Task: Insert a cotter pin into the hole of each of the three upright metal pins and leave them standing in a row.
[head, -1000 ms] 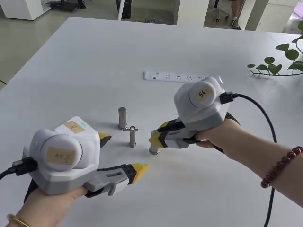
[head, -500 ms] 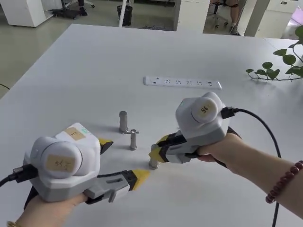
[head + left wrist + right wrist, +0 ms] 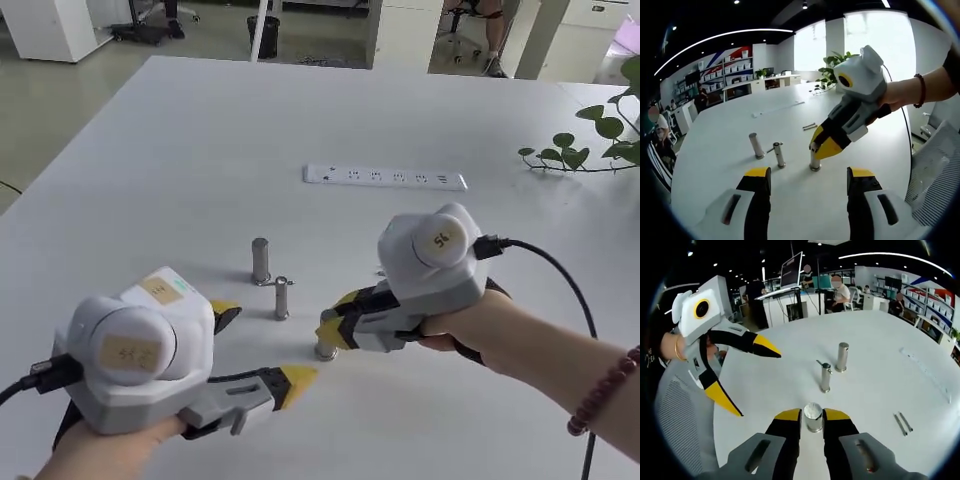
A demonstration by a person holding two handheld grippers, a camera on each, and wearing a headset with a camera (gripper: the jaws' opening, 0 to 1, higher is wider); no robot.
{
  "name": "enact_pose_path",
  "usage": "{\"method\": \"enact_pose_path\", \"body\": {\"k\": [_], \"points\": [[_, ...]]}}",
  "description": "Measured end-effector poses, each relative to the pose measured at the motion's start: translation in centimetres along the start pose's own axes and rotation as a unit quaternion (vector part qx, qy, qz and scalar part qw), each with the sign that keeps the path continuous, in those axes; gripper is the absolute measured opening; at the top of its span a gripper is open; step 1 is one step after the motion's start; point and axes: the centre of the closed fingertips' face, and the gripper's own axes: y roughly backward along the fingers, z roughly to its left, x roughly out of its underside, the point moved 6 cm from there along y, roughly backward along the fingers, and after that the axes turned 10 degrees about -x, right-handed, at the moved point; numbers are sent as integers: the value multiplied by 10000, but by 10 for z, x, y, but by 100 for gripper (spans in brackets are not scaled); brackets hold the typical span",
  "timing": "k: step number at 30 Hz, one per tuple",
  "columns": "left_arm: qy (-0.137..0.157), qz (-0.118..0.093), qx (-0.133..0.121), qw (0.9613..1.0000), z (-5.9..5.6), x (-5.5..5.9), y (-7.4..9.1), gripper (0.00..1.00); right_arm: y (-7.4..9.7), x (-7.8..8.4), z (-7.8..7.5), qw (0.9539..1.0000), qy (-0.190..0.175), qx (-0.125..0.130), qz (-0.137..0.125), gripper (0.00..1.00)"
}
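Three upright metal pins stand in a slanted row on the white table (image 3: 180, 150). The far pin (image 3: 260, 260) is bare. The middle pin (image 3: 282, 297) has a cotter pin through its top. My right gripper (image 3: 333, 332) is shut on the near pin (image 3: 326, 345), whose top (image 3: 813, 415) sits between the yellow jaw tips. The other pins (image 3: 825, 377) (image 3: 842, 356) stand beyond it. My left gripper (image 3: 262, 345) is open and holds nothing, to the left of the row and near the front. The three pins (image 3: 756, 145) (image 3: 779, 154) (image 3: 814, 159) stand ahead of its jaws.
Two loose cotter pins (image 3: 902, 423) lie on the table to the right of the row. A white power strip (image 3: 385, 177) lies further back. A leafy plant (image 3: 590, 140) reaches in at the table's right edge. Office furniture and people are beyond the table.
The head view has shifted a little. My left gripper has sunk slightly toward the front edge. My right gripper stays on the near pin.
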Motion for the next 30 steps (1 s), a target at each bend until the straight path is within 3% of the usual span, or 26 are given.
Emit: {"method": "enact_pose_path", "body": {"k": [9, 18, 30], "points": [[4, -35, -14, 10000, -2, -2, -1, 61, 26, 4, -8, 9999, 65, 128, 32, 20], [-28, -88, -62, 9999, -4, -5, -3, 63, 57, 12, -41, 9976, -53, 588, 375, 21], [-3, -41, -13, 10000, -4, -3, -10, 62, 64, 24, -87, 9919, -285, 989, 742, 15]]}}
